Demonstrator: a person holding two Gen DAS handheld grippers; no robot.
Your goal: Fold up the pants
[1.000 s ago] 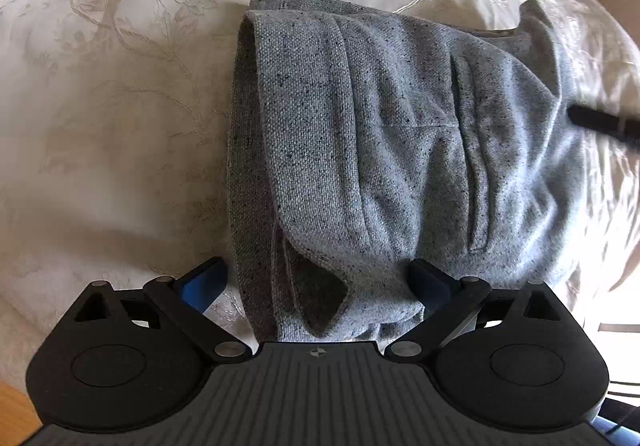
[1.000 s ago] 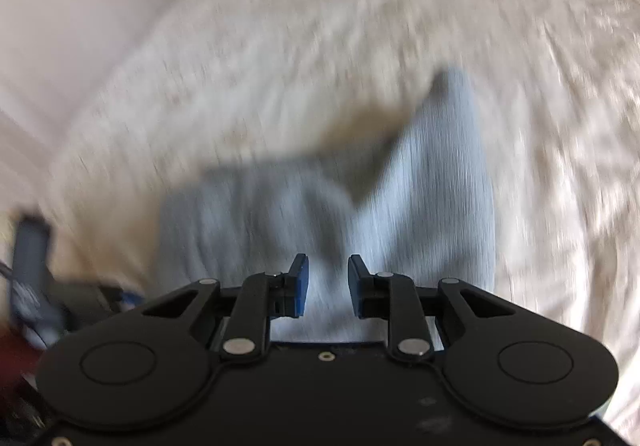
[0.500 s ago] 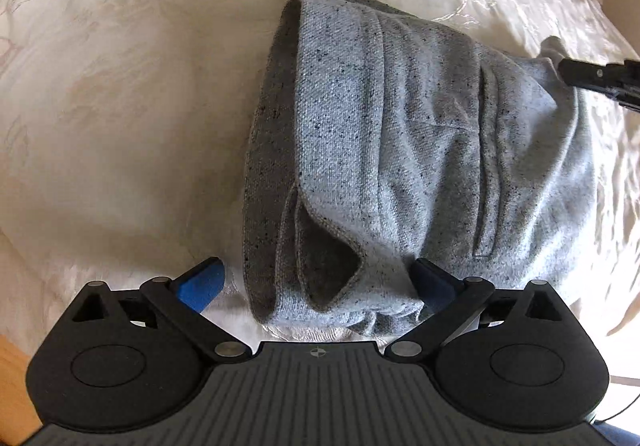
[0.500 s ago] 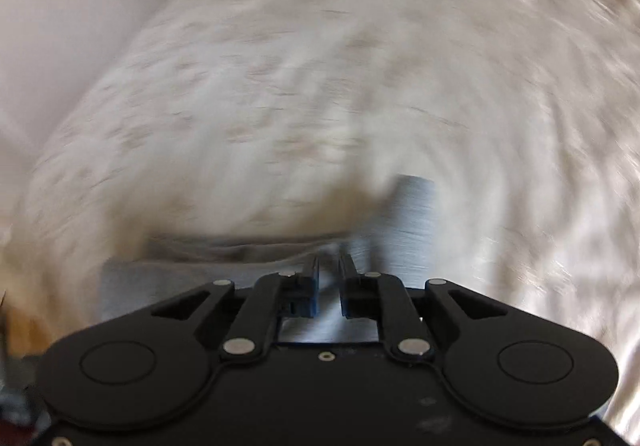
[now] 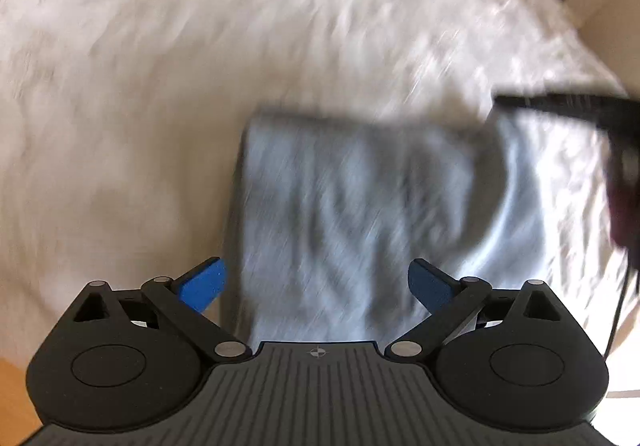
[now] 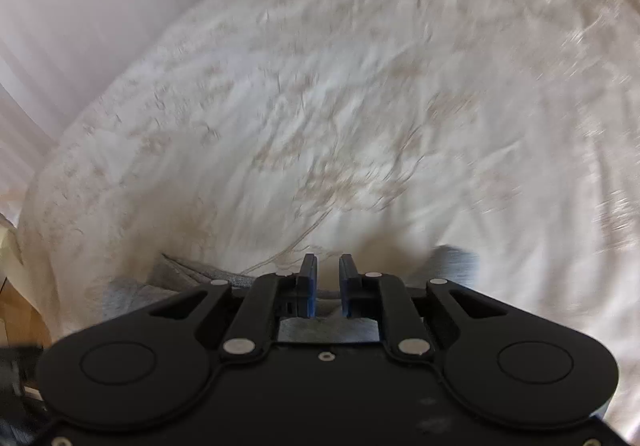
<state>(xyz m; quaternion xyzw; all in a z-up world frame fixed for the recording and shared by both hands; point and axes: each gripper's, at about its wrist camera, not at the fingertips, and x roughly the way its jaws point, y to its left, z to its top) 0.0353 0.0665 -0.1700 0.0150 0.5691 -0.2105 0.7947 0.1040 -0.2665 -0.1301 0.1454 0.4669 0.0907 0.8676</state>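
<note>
The left gripper (image 5: 316, 282) has pulled up off the folded gray pants (image 5: 360, 206) on the white bed (image 5: 140, 66), fingers wide apart and empty, while the right gripper (image 6: 328, 278), nearly together, holds nothing, so folding looks done.

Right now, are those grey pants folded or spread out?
Folded: the grey pants lie as a compact rectangular bundle on the white bedspread, no legs stretched out. Blur hides the layers.

Grey speckled pants (image 5: 352, 214) — folded into a compact, roughly rectangular stack — lie flat on the bedspread.
</note>
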